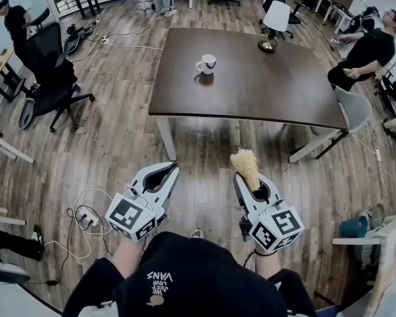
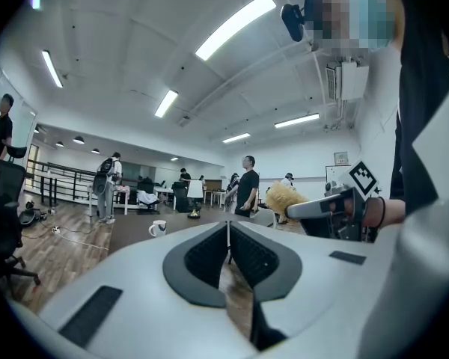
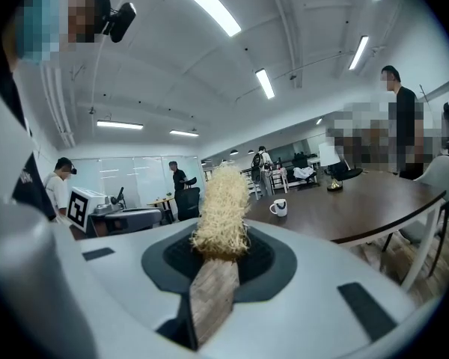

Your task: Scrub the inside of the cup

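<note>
"VANS" logo, seen upside down, on the person's black shirt [image 1: 185,273]

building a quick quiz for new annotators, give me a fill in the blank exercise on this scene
The right tool is shut on a bristly ____.
The left tool is shut and holds ____.
The white cup stands upright on the dark ____.
Missing words: brush; nothing; table.
</note>
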A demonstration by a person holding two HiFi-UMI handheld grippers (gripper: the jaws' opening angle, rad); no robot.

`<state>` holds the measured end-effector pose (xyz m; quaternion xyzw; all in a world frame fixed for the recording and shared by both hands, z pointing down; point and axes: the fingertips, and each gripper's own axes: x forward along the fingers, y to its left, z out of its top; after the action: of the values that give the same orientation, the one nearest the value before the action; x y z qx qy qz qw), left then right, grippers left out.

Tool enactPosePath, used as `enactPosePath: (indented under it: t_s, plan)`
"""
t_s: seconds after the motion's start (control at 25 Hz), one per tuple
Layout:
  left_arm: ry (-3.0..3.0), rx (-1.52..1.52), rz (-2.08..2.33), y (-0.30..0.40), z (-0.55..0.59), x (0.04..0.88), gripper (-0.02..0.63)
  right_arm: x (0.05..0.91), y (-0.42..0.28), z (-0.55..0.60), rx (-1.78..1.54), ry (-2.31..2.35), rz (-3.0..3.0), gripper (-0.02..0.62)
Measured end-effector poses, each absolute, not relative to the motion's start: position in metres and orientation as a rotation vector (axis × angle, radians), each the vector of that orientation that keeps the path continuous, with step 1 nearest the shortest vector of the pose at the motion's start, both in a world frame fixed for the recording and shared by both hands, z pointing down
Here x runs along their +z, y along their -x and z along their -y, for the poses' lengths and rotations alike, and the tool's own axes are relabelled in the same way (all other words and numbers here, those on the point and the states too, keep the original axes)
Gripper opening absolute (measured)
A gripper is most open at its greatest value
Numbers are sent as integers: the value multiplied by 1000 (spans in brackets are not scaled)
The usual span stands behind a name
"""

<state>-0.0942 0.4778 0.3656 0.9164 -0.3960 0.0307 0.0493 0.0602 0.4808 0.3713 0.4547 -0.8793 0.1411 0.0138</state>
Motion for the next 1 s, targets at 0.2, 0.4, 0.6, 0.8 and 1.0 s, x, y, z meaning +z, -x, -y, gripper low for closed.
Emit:
enactPosePath:
  t_s: [0.2,0.4,0.6,0.8,1.0]
  plan:
    - [-2770,106,1218,90,-468,374,20,380,-66,-470,475,-1403,2734,92]
    - [-2761,108,1197,86,-444,385,20,390,-69,-447,485,-1418,2712,92]
    - [-2770,86,1173,90,-400,386,20,387,-63,-404,470,-1446,2696,92]
    - [-2792,75,1140,101,-350,382,20,381,-53,-358,453,-1484,2683,92]
    - [-2810,90,1084,110,-308,384,20,380,-41,-318,457,-1525,2666,92]
